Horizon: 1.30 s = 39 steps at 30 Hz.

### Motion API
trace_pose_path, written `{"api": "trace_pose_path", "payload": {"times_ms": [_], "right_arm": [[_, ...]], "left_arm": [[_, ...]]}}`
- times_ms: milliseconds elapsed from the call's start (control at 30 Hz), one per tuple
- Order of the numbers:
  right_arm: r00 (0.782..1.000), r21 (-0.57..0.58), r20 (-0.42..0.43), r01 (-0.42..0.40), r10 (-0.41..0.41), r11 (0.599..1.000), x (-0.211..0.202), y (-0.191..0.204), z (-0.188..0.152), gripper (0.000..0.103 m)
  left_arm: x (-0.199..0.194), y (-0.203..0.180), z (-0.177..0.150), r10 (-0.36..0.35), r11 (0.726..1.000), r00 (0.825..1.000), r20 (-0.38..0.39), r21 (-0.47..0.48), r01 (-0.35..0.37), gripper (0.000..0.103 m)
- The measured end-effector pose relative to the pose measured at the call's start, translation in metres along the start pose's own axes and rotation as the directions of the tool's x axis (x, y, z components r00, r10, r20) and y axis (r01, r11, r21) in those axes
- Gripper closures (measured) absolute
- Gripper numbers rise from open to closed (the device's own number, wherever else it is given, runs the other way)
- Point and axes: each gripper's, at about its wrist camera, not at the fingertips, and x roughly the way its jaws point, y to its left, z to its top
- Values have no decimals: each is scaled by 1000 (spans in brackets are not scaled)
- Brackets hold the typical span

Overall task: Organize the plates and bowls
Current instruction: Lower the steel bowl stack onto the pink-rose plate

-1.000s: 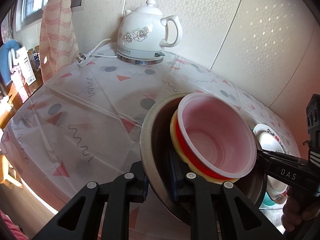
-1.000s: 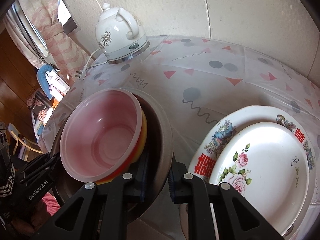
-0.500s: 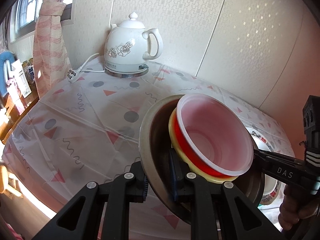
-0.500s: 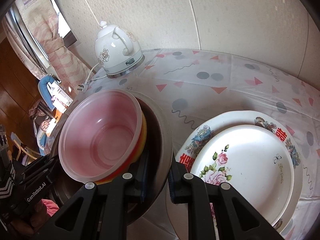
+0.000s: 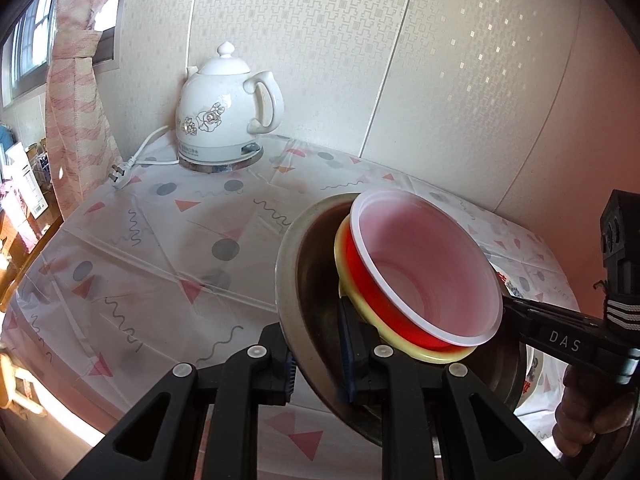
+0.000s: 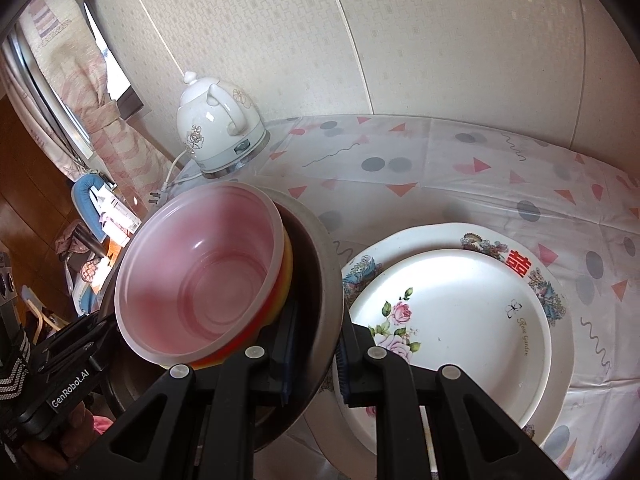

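A metal bowl holds a nested stack: a yellow bowl, a red bowl and a translucent pink bowl on top. My left gripper is shut on the metal bowl's near rim. My right gripper is shut on the opposite rim of the metal bowl, and the stack is held tilted above the table. The pink bowl fills the left of the right wrist view. Two stacked plates lie to the right: a rose plate on a larger patterned plate.
A white electric kettle stands at the table's back by the wall, its cord and plug trailing left. A patterned plastic tablecloth covers the table. A curtain hangs at the left.
Both grippers have carried the bowl stack towards the plates and lifted it; the kettle looks farther off and the plates lie closer to the bowls in the right wrist view. Both grips are unchanged.
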Motion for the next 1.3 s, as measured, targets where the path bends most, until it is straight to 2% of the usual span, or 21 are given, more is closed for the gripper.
{"api": "trace_pose_path", "payload": {"times_ms": [700,1033,1300], "right_arm": [[997,86,59,54,-59,995,-39,-45,-8,87],[983,158,115,123,-142,980,-77,-82,-13,86],[979,204,71,171,-189,964,-75,-103,-28,86]], "left_arm": [[5,-54,12,-76,991,997,-8,110,77,84],[26,-96,21,-201,969,976,-83,132,210,84],[50,-117,6,-205,961,966,-158,155,230,83]]}}
